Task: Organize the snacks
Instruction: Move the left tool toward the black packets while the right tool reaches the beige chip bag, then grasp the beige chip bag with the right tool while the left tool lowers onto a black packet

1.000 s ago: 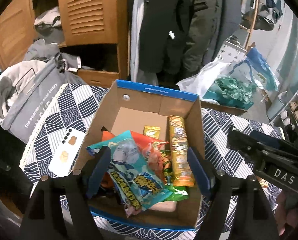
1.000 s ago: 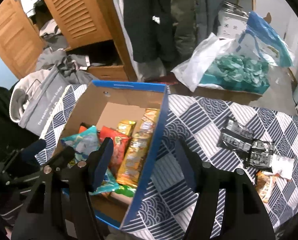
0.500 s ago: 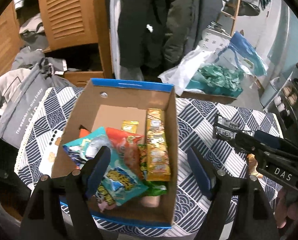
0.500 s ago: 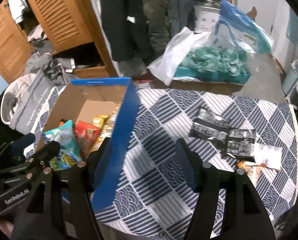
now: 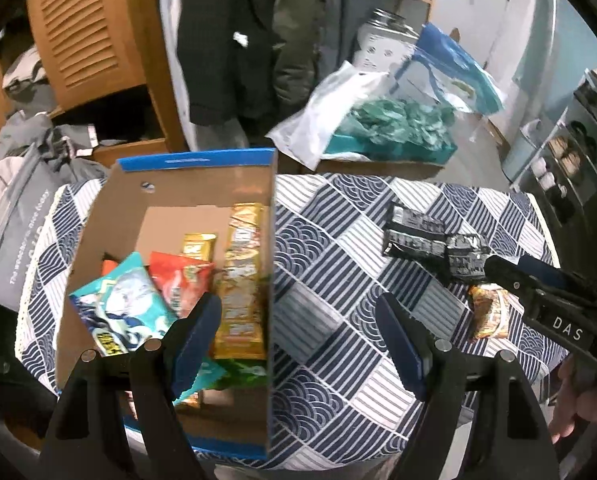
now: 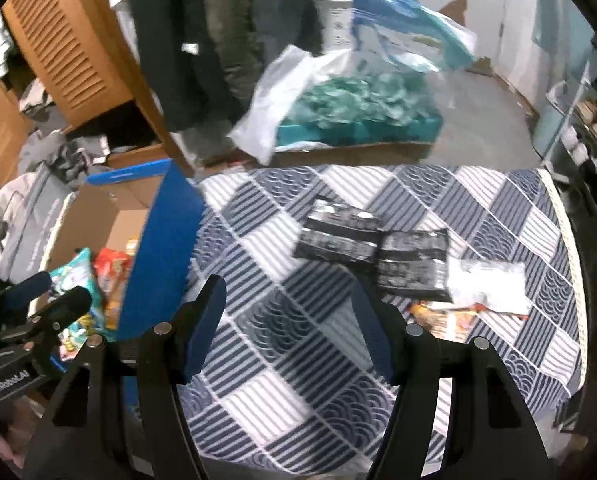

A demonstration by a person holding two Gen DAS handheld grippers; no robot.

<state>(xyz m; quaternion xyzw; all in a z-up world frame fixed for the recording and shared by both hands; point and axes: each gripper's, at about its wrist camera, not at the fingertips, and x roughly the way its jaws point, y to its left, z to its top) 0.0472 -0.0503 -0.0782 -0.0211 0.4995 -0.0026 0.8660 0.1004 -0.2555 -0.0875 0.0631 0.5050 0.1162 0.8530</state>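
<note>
A cardboard box (image 5: 202, 188) with a blue rim stands on the left of the patterned tablecloth (image 5: 338, 240) and holds several snack bags, among them a teal bag (image 5: 118, 304), a red bag (image 5: 178, 280) and a long yellow pack (image 5: 240, 280). Two black packets (image 6: 340, 234) (image 6: 412, 266), a white packet (image 6: 488, 286) and an orange packet (image 6: 444, 318) lie loose on the cloth at the right. My left gripper (image 5: 298, 344) is open over the box's right wall, nothing between its fingers. My right gripper (image 6: 290, 328) is open above bare cloth, left of the loose packets.
Behind the table hang dark coats (image 5: 234, 40) beside a wooden louvred cabinet (image 5: 82, 36). A white plastic bag with teal contents (image 6: 358, 104) sits on a low surface beyond the far edge. A grey garment (image 5: 14, 208) lies left of the box. Shelves (image 5: 578, 140) stand at the right.
Both grippers have swung to the right: the box slid leftward in both views and the loose packets on the cloth came closer to the centre. Neither gripper's opening changed.
</note>
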